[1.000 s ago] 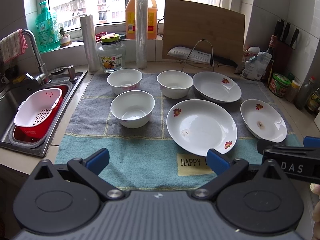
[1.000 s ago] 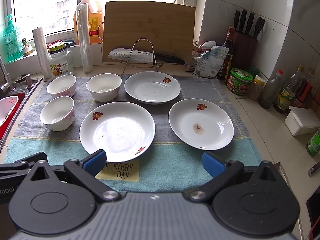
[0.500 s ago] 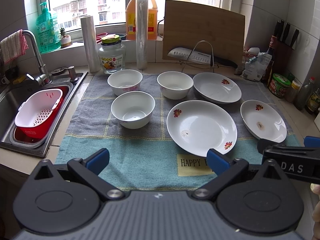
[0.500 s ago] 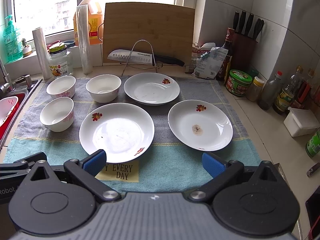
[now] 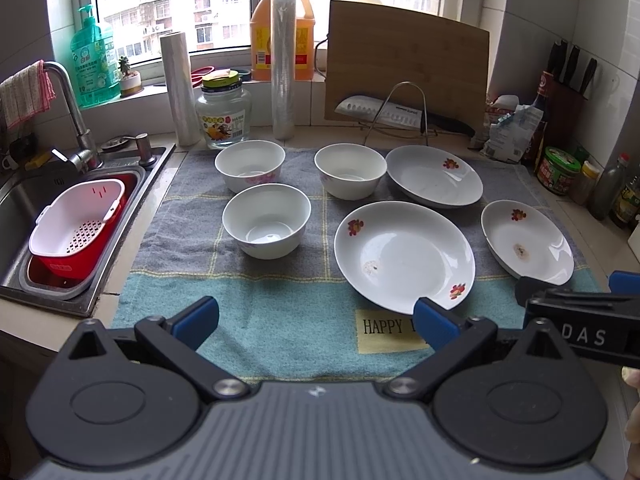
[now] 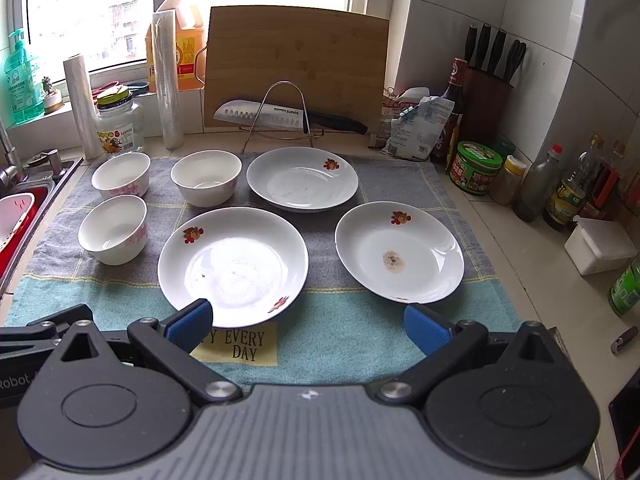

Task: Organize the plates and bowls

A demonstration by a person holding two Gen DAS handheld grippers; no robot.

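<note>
Three white bowls stand on a grey and teal towel: a near bowl, a far left bowl and a far right bowl. Three white flowered plates lie to their right: a large plate, a far plate and a right plate with a brown stain. My left gripper is open at the towel's near edge, holding nothing. My right gripper is open too, just short of the large and right plates.
A sink with a red and white strainer basket lies at the left. A cutting board, knife on a wire rack, jar and rolls stand behind. Bottles and jars line the right wall.
Both grippers have crept slightly forward toward the dishes. Nothing on the towel has moved.
</note>
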